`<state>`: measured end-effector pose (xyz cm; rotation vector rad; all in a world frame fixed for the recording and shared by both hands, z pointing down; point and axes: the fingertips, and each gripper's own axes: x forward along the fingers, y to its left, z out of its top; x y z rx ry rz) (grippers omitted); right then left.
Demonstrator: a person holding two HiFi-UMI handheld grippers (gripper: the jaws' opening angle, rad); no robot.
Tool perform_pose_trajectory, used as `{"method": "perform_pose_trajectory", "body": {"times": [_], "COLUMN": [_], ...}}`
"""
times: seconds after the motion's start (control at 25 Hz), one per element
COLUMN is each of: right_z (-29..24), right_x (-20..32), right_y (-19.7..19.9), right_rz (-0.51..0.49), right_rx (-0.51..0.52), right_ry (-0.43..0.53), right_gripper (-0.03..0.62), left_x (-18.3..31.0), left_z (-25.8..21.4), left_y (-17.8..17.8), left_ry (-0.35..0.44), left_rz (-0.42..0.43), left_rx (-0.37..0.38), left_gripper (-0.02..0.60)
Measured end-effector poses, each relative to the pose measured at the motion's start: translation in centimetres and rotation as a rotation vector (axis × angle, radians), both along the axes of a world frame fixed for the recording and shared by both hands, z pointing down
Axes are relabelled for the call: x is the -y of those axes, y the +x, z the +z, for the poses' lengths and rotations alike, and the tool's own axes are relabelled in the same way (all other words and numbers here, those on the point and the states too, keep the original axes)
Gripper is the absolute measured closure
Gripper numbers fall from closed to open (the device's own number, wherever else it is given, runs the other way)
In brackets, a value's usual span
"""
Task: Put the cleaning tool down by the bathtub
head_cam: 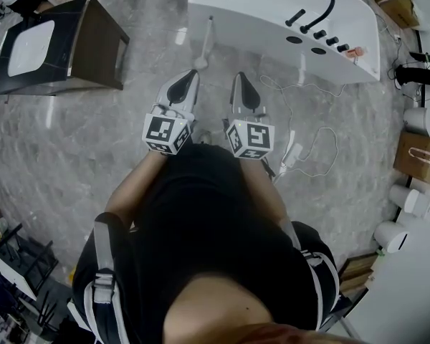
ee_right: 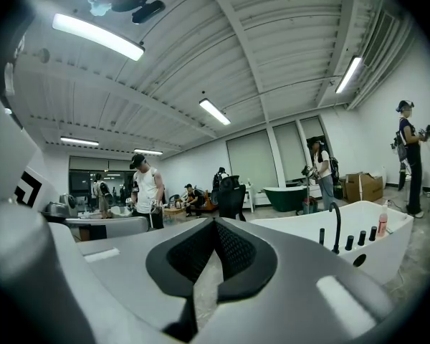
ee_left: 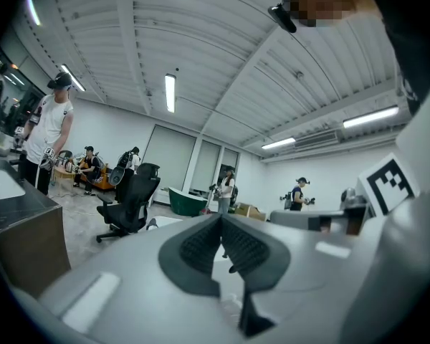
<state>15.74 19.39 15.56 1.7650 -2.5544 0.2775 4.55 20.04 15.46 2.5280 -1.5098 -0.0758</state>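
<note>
The white bathtub (head_cam: 272,16) stands at the top of the head view, and it also shows at the right of the right gripper view as the bathtub (ee_right: 358,231) with black taps. A white long-handled cleaning tool (head_cam: 204,45) rests on the floor against the tub's left end, free of both grippers. My left gripper (head_cam: 192,74) points at it from just short of its lower end and is shut with nothing in it (ee_left: 221,217). Beside it, my right gripper (head_cam: 242,77) is also shut and empty (ee_right: 213,222). Both are held out in front of the person's body.
A dark cabinet (head_cam: 93,41) with a white basin stands at the left. A white cable with a plug (head_cam: 294,149) trails over the grey floor to the right of the grippers. Cardboard boxes (head_cam: 416,156) and white rolls line the right edge. Office chairs and other people appear far off.
</note>
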Motion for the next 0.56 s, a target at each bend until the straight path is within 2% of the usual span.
{"method": "perform_pose_trajectory", "body": {"times": [0.56], "right_z": [0.0], "right_x": [-0.3], "right_y": [0.4], "right_rz": [-0.009], "right_rx": [-0.021], "right_ry": [-0.002], "right_gripper": [0.595], "left_x": [0.4], "left_z": [-0.2], "left_y": [1.1], "left_ry": [0.006], "left_rz": [0.018], "left_rx": [-0.013], "left_gripper": [0.572]}}
